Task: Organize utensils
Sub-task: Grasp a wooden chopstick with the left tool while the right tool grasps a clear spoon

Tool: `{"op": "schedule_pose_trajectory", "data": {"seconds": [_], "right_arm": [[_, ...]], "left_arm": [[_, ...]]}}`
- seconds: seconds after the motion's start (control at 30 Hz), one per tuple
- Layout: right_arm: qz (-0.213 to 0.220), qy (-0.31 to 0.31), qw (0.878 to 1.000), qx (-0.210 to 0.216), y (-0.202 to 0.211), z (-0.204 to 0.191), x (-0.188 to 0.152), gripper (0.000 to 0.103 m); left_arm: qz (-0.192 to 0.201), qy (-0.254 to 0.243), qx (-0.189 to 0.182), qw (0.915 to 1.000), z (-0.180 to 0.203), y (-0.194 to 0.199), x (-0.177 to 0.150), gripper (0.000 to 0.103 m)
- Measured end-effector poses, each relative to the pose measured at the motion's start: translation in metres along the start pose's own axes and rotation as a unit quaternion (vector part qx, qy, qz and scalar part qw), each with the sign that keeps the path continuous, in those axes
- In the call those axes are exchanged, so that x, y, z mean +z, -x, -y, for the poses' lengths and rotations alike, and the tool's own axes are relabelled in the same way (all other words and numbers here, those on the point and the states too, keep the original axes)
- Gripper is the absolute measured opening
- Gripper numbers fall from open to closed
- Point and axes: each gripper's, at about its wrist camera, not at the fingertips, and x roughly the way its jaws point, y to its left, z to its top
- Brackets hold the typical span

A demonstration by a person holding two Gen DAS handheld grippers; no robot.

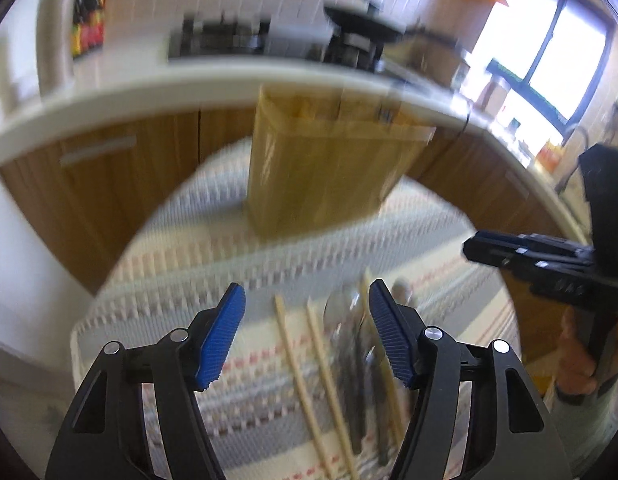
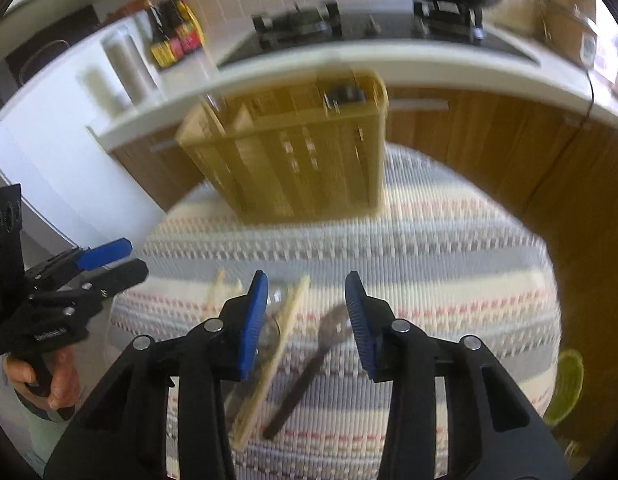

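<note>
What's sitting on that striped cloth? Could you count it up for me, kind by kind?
Chopsticks: 3
Spoons: 2 (the picture is blurred, so this count is less sure)
Wooden holder: 1
Total: 6

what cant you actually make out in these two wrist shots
- Left wrist view: metal utensils beside the chopsticks smear together with motion blur; count and type unclear.
- Left wrist view: contents of the wooden organizer blurred.
- Right wrist view: a dark item in the organizer's corner slot too blurred to identify.
- Right wrist view: the spoon is blurred; the left finger hides some utensils.
</note>
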Motion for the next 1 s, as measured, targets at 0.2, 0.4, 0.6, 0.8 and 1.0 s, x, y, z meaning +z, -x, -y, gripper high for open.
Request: {"op": "schedule_pose_trajectory", "data": {"seconds": [0.2, 0.4, 0.6, 0.8, 1.0], "right_arm": [[-0.090, -0.067, 0.994, 0.013, -0.050, 0.024, -0.038, 0.028], [-0.137, -0.088, 0.986, 0.021, -0.077, 0.025, -0.048, 0.025], [-0.146, -0.071, 0.986, -0.022, -0.092, 0.012, -0.042, 0.021], [-0.147, -0.021, 0.987, -0.058, -0.099, -0.016, -0.043, 0.014], [-0.148, 0.008, 0.987, -0.069, -0.097, -0.026, -0.049, 0.011]], "left_arm": [[-0.075, -0.002, 0.049, 0.9960, -0.010, -0.053, -0.032, 0.051], [-0.108, 0.007, 0.051, 0.9929, -0.019, -0.072, -0.034, 0.042], [-0.131, -0.025, 0.070, 0.9887, -0.007, -0.081, -0.031, 0.036], [-0.163, -0.090, 0.113, 0.9759, 0.013, -0.094, -0.029, 0.036], [-0.187, -0.125, 0.121, 0.9667, 0.026, -0.100, -0.026, 0.024]]}}
